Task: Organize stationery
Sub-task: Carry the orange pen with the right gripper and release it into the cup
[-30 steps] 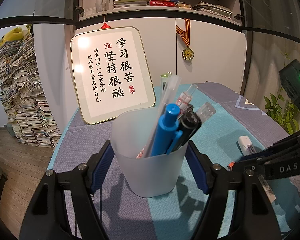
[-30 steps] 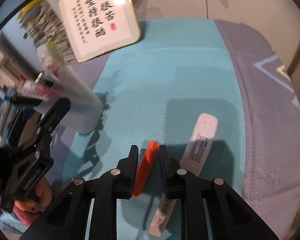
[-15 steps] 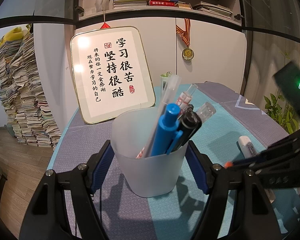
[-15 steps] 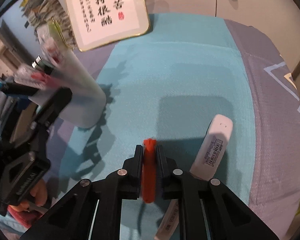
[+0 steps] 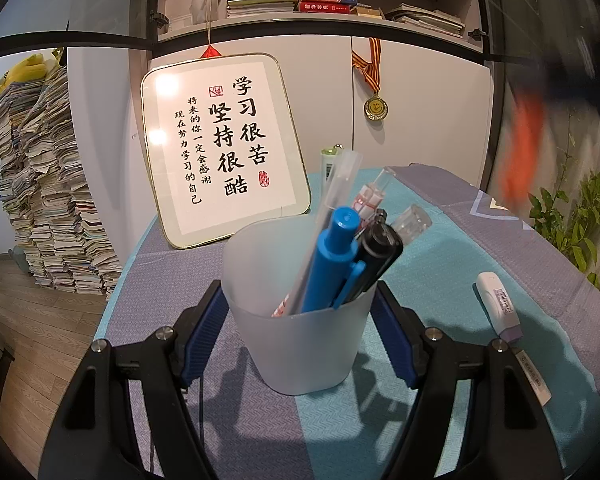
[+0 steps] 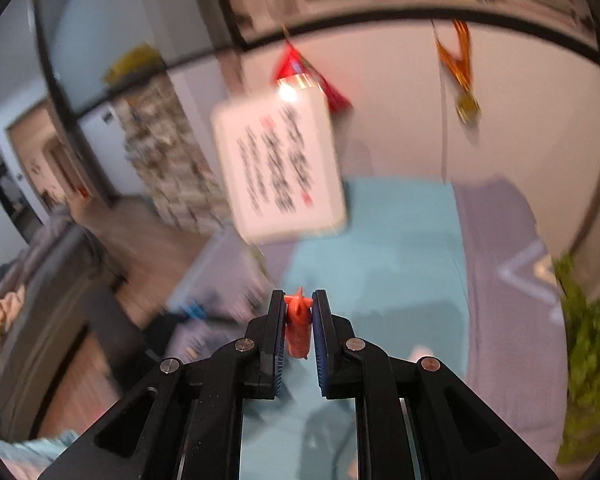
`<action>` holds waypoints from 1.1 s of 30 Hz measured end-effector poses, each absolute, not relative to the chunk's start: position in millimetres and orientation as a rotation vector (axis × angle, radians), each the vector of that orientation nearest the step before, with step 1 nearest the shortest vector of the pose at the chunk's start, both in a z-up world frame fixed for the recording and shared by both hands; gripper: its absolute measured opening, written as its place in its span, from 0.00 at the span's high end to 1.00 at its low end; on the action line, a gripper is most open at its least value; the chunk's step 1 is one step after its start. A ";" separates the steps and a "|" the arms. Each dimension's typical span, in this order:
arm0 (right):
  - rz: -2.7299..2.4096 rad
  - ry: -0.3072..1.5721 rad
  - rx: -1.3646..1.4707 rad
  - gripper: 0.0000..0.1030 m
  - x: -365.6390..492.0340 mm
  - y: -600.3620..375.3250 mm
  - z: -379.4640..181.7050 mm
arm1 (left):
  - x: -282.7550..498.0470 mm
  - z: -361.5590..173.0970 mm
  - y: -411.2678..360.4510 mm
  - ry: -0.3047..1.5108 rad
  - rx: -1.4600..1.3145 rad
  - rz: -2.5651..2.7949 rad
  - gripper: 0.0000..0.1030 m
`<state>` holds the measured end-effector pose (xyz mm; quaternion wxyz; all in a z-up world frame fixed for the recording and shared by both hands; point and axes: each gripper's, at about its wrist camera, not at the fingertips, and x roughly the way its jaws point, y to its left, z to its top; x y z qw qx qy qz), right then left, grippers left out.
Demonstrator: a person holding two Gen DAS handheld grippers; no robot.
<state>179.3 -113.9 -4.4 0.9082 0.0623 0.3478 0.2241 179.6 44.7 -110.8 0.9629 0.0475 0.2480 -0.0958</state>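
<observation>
My left gripper [image 5: 300,316] is shut on a frosted white pen cup [image 5: 300,332] that stands on the table; the cup holds a blue pen [image 5: 332,256], a black pen [image 5: 376,256] and several clear ones. My right gripper [image 6: 298,304] is shut on an orange pen [image 6: 297,328] and holds it up in the air; in the left wrist view the orange pen [image 5: 520,148] is a blur at the upper right, above the table. A white correction tape [image 5: 498,304] lies on the teal cloth to the cup's right.
A framed calligraphy board [image 5: 224,148] leans against the white cabinet behind the cup. A medal [image 5: 376,106] hangs on the cabinet. A tall stack of papers [image 5: 44,184] stands on the floor at the left. A plant [image 5: 572,224] is at the right edge.
My right gripper closed on the orange pen and lifted it off the cloth, swinging up and toward the cup; its view is now blurred. The left gripper and cup have not moved.
</observation>
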 end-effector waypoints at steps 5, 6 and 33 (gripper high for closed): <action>0.536 0.639 0.083 0.87 193.3 -73.7 25.8 | 179.5 -111.0 44.5 0.497 0.096 -0.194 0.30; 0.548 0.641 0.074 0.87 195.8 -66.0 25.0 | 179.4 -111.0 44.4 0.496 0.096 -0.194 0.30; 0.639 0.790 0.103 0.87 230.3 -42.1 -29.0 | 183.5 -112.0 45.7 0.516 0.086 -0.206 0.33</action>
